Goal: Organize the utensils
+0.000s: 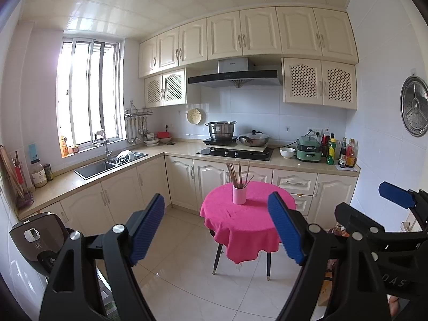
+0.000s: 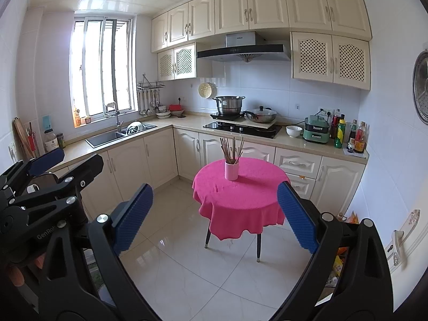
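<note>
A pink cup [image 1: 239,194] [image 2: 231,170] stands upright on a small round table with a magenta cloth [image 1: 248,222] [image 2: 240,200]. Several brown chopsticks [image 1: 236,174] [image 2: 231,149] stick up out of it. My left gripper [image 1: 216,227] is open and empty, held well short of the table above the floor. My right gripper [image 2: 214,216] is open too, with nothing between its blue pads [image 2: 297,216]. In the left wrist view the right gripper [image 1: 379,214] shows at the right edge. The left gripper [image 2: 53,176] appears at the left of the right wrist view.
An L-shaped counter [image 1: 171,148] runs behind the table with a sink [image 1: 107,164], a hob [image 1: 235,152] bearing a pot and a wok, a bowl [image 1: 287,152] and bottles [image 1: 345,152]. Ladles hang on a wall rack [image 1: 137,125]. Pale floor tiles [image 2: 203,275] lie between me and the table.
</note>
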Motion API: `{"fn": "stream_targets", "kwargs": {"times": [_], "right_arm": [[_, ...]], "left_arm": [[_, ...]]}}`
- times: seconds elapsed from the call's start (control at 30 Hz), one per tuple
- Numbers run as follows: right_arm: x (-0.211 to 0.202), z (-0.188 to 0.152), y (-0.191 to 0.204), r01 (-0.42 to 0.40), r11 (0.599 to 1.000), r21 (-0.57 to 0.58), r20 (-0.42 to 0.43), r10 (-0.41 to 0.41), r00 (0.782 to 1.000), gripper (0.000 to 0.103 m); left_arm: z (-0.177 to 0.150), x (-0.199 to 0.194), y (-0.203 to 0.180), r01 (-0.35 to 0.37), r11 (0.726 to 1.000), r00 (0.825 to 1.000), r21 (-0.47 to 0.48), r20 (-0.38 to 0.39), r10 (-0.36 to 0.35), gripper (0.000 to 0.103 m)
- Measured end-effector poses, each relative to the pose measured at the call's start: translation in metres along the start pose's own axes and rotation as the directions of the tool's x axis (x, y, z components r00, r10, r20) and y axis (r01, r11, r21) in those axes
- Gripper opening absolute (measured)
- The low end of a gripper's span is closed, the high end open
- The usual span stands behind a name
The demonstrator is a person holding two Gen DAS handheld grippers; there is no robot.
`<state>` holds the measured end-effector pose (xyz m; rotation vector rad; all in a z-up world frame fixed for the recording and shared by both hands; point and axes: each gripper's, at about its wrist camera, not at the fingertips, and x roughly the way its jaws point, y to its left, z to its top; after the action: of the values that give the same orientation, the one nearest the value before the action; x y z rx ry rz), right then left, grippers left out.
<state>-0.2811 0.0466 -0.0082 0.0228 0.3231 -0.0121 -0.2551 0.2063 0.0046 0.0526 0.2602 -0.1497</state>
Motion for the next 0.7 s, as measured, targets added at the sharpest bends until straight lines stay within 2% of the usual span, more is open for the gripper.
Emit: {"fn": "stream_targets", "kwargs": {"times": [0.7], "right_arm": [[0.0011,-0.002,-0.0027,0.0,1.0,0.004,-0.005,0.0,1.0,0.092]], "left_arm": [[0.0,0.0039,0.0032,0.003,1.0,1.0,0.001,-0.008,-0.003,0.078]]}}
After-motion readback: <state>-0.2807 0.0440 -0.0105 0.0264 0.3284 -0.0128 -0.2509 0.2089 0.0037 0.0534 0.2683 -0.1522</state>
